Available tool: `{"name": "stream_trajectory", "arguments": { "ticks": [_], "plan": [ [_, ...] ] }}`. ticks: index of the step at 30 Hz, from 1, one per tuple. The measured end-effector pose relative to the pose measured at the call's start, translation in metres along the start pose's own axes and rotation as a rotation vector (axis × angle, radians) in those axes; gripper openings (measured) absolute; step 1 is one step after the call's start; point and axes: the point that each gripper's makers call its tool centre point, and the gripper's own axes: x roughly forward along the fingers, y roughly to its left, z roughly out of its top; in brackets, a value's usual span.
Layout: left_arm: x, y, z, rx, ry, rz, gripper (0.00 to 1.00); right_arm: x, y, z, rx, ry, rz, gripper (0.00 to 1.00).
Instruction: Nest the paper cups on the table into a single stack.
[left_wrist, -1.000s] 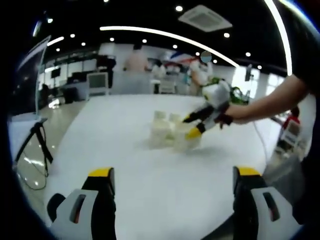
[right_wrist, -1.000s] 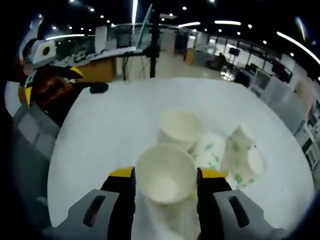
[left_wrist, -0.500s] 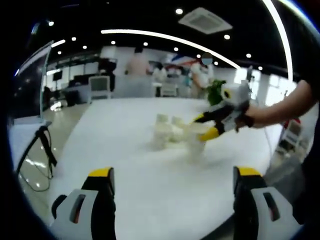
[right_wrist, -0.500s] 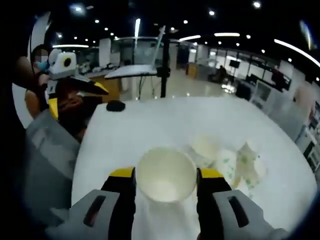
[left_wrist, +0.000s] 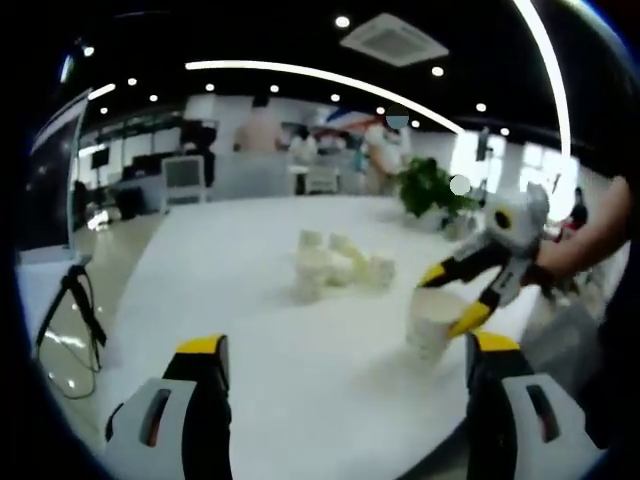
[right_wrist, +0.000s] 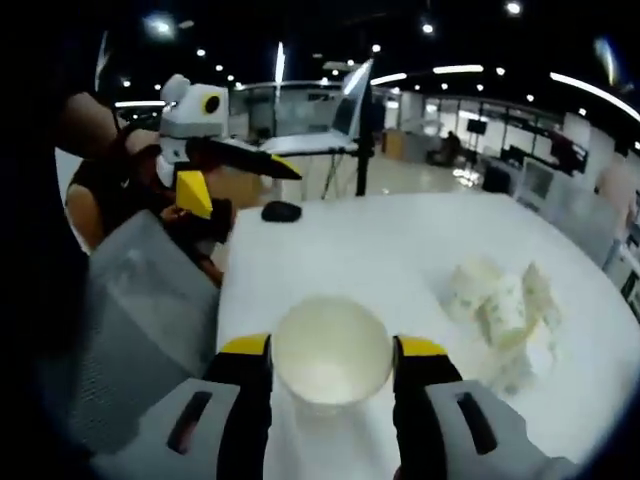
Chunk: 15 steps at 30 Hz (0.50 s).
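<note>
We are seeing a matt paper cup (right_wrist: 331, 352), a smooth white table (right_wrist: 400, 240), and what are probably glossy plastic fingertips (right_wrist: 245, 346).

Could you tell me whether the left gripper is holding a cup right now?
No, the left gripper is open with only bare table between its jaws.

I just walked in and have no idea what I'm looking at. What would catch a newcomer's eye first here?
Probably the white paper cup gripped between the yellow-tipped right tongs, low in the right gripper view, its open mouth facing the camera. Next, the cluster of other cups lying jumbled on the white table to its right. The left tongs hang open above bare tabletop.
</note>
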Motion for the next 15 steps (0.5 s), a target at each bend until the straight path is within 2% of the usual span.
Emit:
{"name": "stream_trajectory", "arguments": {
  "ticks": [3, 6, 9, 15],
  "plan": [
    [0.001, -0.003, -0.002, 0.009, 0.014, -0.017, 0.97, -0.001, 0.002, -0.006, -0.016, 0.009, -0.015, 0.44],
    [0.001, -0.007, -0.004, 0.028, 0.028, -0.031, 0.97, 0.000, 0.003, -0.011, 0.010, -0.004, -0.029, 0.44],
    [0.001, -0.010, -0.005, 0.053, 0.038, -0.040, 0.97, 0.002, 0.008, -0.016, 0.085, -0.026, -0.011, 0.45],
    [0.000, -0.011, -0.006, 0.044, 0.039, -0.046, 0.97, 0.006, 0.016, -0.030, 0.049, -0.007, -0.007, 0.45]
  ]
}}
